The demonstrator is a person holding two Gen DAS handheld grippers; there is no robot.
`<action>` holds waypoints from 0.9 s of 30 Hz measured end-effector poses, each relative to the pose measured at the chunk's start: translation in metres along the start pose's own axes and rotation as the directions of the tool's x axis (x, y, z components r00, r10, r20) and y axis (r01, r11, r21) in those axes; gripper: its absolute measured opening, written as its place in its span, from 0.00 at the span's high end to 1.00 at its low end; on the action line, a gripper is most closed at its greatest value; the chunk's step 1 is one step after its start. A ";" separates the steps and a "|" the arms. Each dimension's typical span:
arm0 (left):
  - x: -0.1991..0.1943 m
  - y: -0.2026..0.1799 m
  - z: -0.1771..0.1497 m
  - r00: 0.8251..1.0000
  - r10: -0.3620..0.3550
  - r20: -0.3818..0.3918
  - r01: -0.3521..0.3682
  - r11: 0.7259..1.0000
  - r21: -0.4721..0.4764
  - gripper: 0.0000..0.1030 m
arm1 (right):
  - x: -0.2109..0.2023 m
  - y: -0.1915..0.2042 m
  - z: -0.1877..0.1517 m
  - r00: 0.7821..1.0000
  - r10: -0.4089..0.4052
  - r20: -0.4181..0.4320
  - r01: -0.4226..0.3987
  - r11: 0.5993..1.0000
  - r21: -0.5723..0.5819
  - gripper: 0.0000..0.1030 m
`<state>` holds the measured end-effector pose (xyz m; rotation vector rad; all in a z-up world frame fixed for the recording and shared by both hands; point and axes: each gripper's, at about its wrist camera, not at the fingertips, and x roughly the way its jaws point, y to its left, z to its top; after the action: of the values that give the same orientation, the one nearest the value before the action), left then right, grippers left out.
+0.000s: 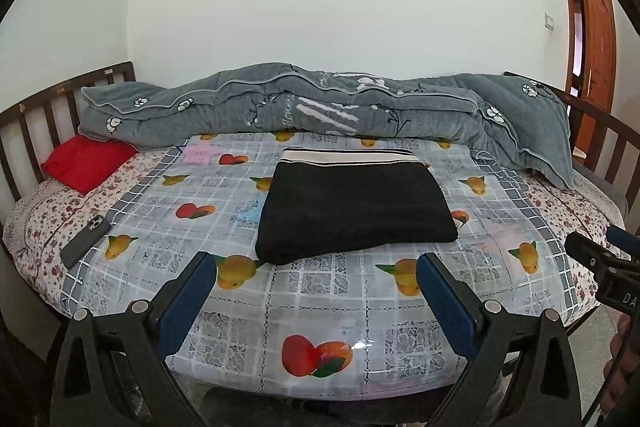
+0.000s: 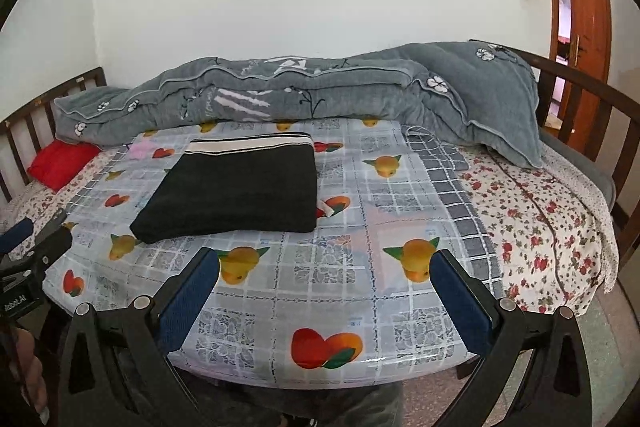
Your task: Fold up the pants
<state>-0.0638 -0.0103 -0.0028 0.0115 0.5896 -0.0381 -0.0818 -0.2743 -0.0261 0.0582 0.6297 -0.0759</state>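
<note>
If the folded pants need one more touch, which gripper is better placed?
Left, marginally. In the left wrist view the black pants lie straight ahead of the open left gripper; in the right wrist view they sit off to the left of the open right gripper.

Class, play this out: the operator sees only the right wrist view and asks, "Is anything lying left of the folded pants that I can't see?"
Observer: Yes, a dark phone lies well to the left of the folded black pants.
Operator: Is the left gripper holding anything?
Observer: No. Its own view shows the left gripper open and empty, short of the pants.
</note>
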 end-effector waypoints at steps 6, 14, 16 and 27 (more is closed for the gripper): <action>0.001 0.000 -0.002 1.000 -0.004 0.001 0.004 1.000 -0.004 0.02 | -0.003 0.001 -0.001 1.000 -0.002 0.004 0.002 1.000 0.002 0.00; 0.000 0.002 -0.005 1.000 0.000 -0.001 0.000 1.000 -0.015 0.02 | -0.006 0.002 -0.002 1.000 -0.015 0.010 0.015 1.000 -0.001 0.00; 0.001 0.003 -0.005 1.000 0.003 -0.003 -0.003 1.000 -0.016 0.02 | -0.006 0.002 -0.003 1.000 -0.016 0.008 0.016 1.000 -0.004 0.00; -0.001 0.002 -0.005 1.000 0.012 0.000 -0.012 1.000 -0.008 0.02 | -0.006 0.001 -0.004 1.000 -0.013 0.009 0.013 1.000 0.000 0.00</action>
<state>-0.0675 -0.0078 -0.0068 0.0069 0.5898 -0.0241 -0.0888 -0.2726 -0.0256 0.0539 0.6213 -0.0885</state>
